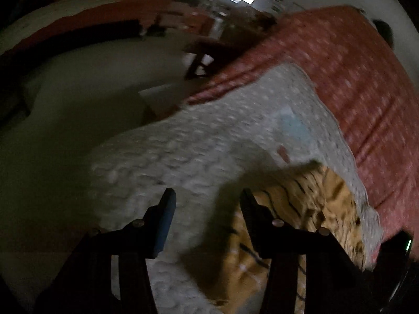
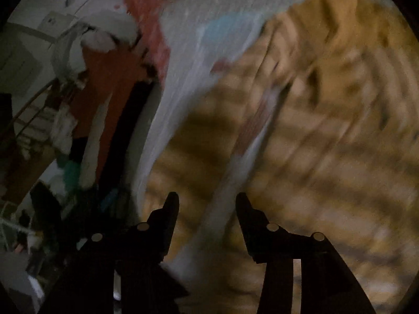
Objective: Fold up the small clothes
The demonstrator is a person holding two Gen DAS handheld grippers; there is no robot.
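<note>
A small mustard-yellow garment (image 1: 309, 209) with dark stripes lies on a white textured towel (image 1: 199, 141) spread on the bed. My left gripper (image 1: 207, 198) is open and empty, hovering over the towel at the garment's left edge. In the right wrist view the same garment (image 2: 327, 120) fills most of the blurred frame, with a white and red band (image 2: 251, 130) running across it. My right gripper (image 2: 207, 201) is open and empty just above the garment and the band.
A red patterned bedspread (image 1: 361, 73) lies under the towel. The bed's left edge drops to a pale floor (image 1: 78, 110). A dark wooden stool (image 1: 207, 57) stands beyond the bed. Hanging clothes and clutter (image 2: 78, 130) show at the left of the right wrist view.
</note>
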